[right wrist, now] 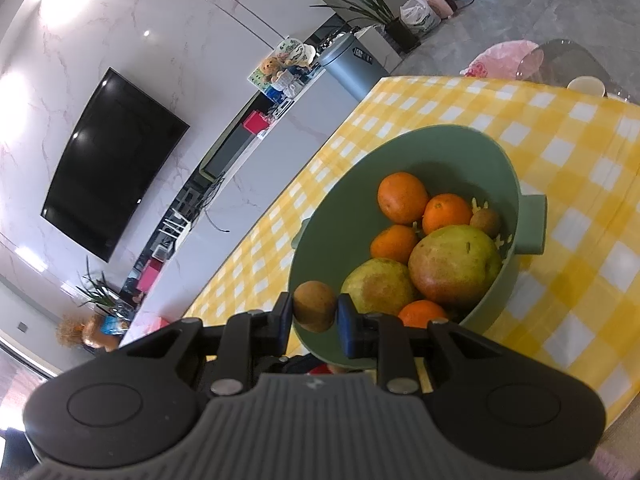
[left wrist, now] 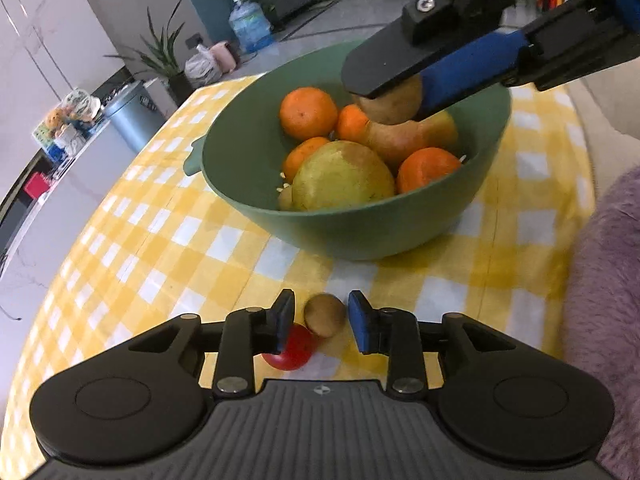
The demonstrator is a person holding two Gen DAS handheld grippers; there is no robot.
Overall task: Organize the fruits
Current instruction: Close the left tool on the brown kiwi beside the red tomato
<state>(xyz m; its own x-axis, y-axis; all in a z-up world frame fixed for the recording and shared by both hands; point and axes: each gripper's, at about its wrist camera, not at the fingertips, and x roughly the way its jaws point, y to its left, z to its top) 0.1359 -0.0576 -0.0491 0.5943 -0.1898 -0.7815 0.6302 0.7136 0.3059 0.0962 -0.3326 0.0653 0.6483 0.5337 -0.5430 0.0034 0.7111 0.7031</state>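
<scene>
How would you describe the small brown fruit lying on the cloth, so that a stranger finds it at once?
Start at the green bowl on the yellow checked cloth. On the cloth before it, between the open fingers of the left gripper, lies a small brown fruit. It touches a red fruit, but is dull brown and egg-shaped.

A white marble-veined wall [right wrist: 168, 40] is being lit by bright ceiling spots, and a black flat television screen [right wrist: 112, 164] is being carried on it above a long low white cabinet [right wrist: 256, 148] crowded with small toys and boxes. A grey polished stone floor [right wrist: 500, 16] is being shared by a spiky green potted plant [left wrist: 164, 56], a blue water jug [left wrist: 250, 20], a white plastic bag [left wrist: 202, 66] and a grey cylindrical bin [left wrist: 134, 114]. The yellow-and-white checked tablecloth [left wrist: 160, 216] is being spread over the table in the foreground.
</scene>
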